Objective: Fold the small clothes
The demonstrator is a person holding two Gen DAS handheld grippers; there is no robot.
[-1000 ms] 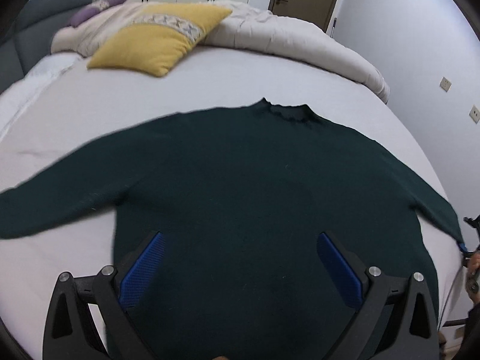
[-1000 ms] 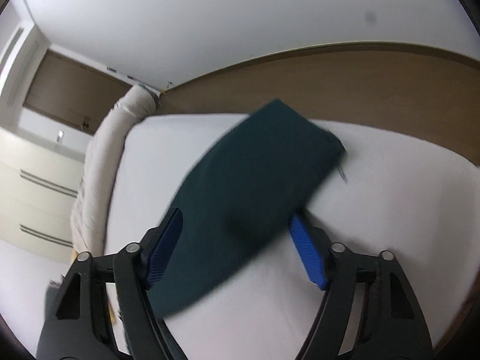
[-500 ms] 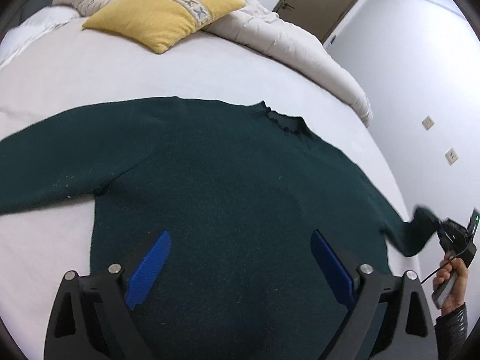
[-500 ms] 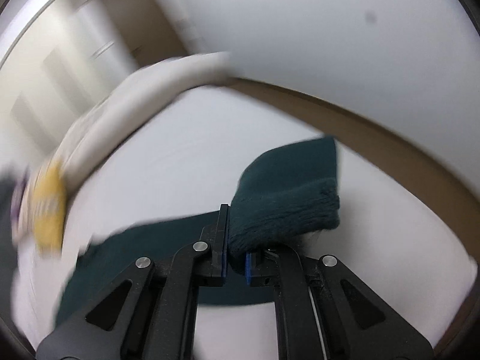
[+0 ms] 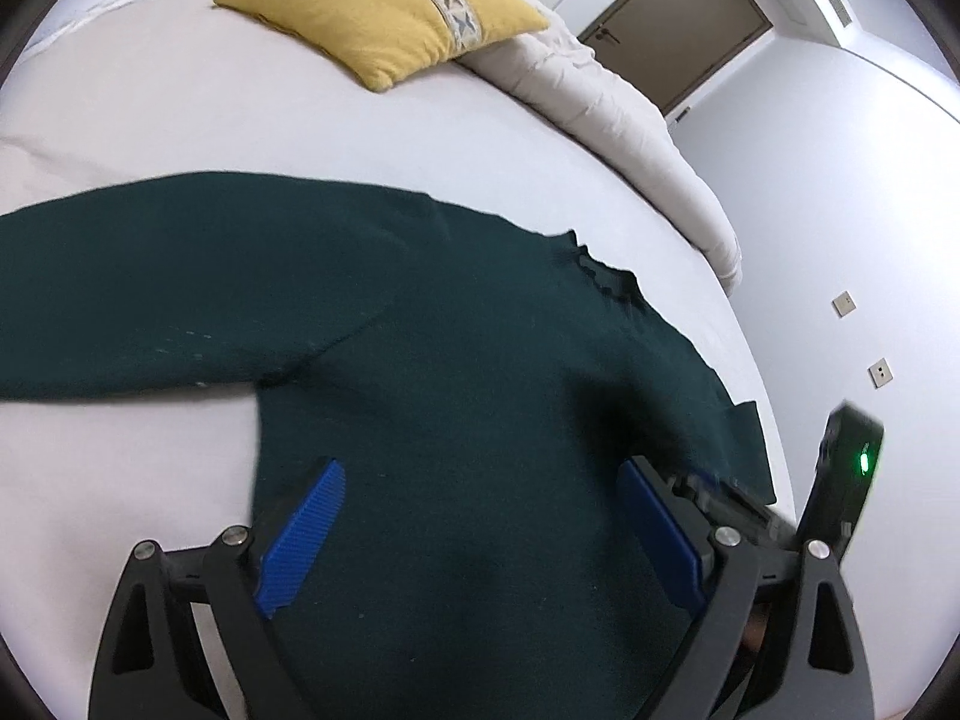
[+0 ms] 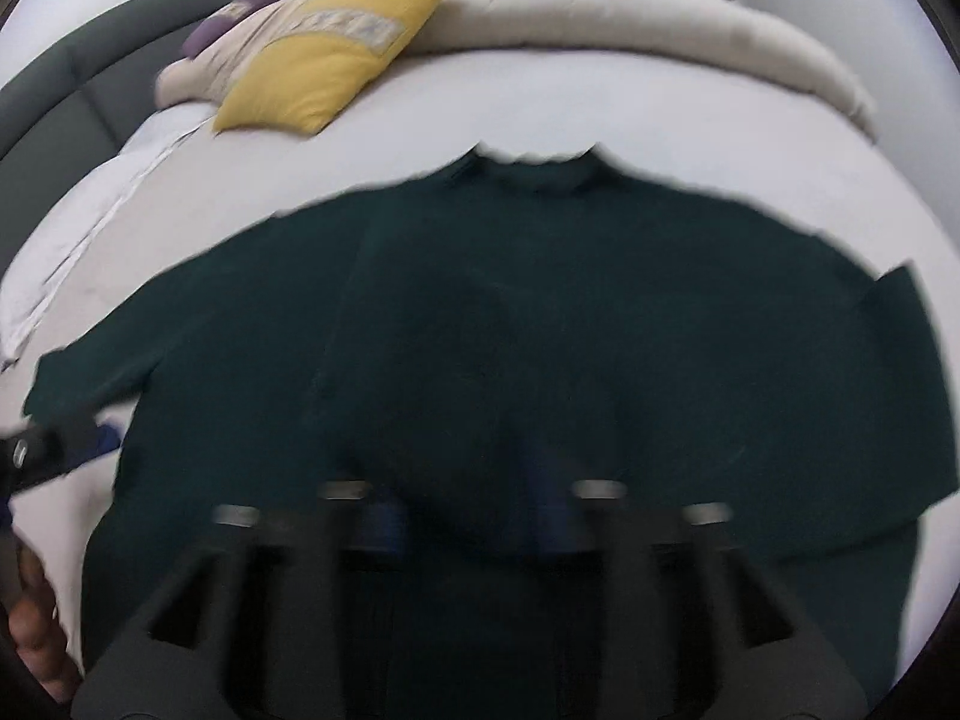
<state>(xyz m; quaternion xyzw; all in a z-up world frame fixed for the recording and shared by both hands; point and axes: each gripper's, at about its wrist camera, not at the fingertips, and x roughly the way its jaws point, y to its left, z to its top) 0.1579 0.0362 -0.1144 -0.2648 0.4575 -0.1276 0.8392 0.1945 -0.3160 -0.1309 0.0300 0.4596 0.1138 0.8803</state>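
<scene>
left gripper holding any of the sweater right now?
No: in the left wrist view the left gripper hovers with jaws wide apart above the dark green sweater, with no fabric pinched between its blue pads.

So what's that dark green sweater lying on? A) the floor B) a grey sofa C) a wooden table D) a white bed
D: the dark green sweater is spread flat on the white bed, with a yellow pillow and a rolled duvet lying on the same sheet behind it.

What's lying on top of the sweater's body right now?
The right sleeve is folded across the green sweater, covering its right side. The sweater hides the white bed sheet beneath.
</scene>
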